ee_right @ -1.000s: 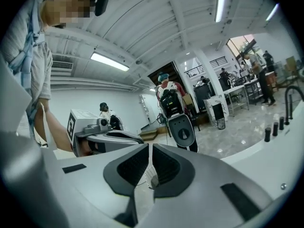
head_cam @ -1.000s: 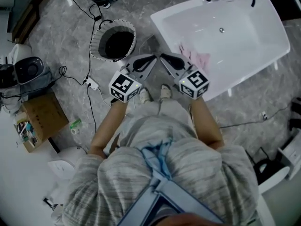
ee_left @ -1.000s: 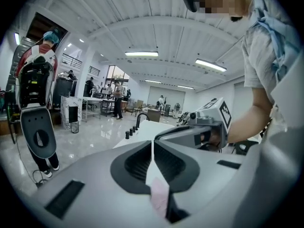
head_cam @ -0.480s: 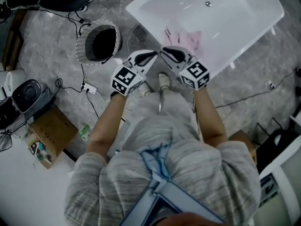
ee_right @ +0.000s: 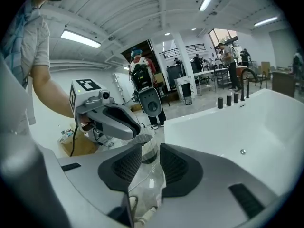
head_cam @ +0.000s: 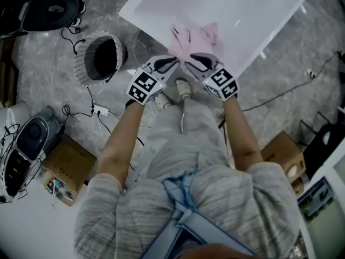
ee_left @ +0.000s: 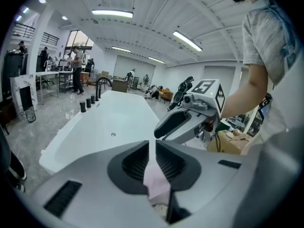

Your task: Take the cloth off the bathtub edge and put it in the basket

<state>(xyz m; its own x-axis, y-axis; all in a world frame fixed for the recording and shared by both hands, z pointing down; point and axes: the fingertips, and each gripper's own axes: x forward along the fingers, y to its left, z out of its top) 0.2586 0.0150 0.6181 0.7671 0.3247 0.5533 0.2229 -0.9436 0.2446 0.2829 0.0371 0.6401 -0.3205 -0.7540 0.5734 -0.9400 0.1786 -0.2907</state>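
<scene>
- Our two forearms reach forward and down, side by side. The grippers are turned slightly inward, so their tips come close together at the near edge of the bathtub point(head_cam: 253, 15).
- The left gripper point(head_cam: 175, 62) has just been opening its jaws, which stand only a narrow slit apart. The pink cloth point(head_cam: 195, 38) shows through the slit, lying beyond the pads and not pinched by them.
- The right gripper point(head_cam: 190, 63) has also just been opening, and its gap is wider. Nothing sits between its jaws; through them we see only grey floor and the basket point(head_cam: 99, 58).
- The cloth lies crumpled over the tub's near edge, just beyond both sets of tips.
- The basket stands upright on the floor to the left of the tub, well apart from the cloth, and its inside is dark.
</scene>
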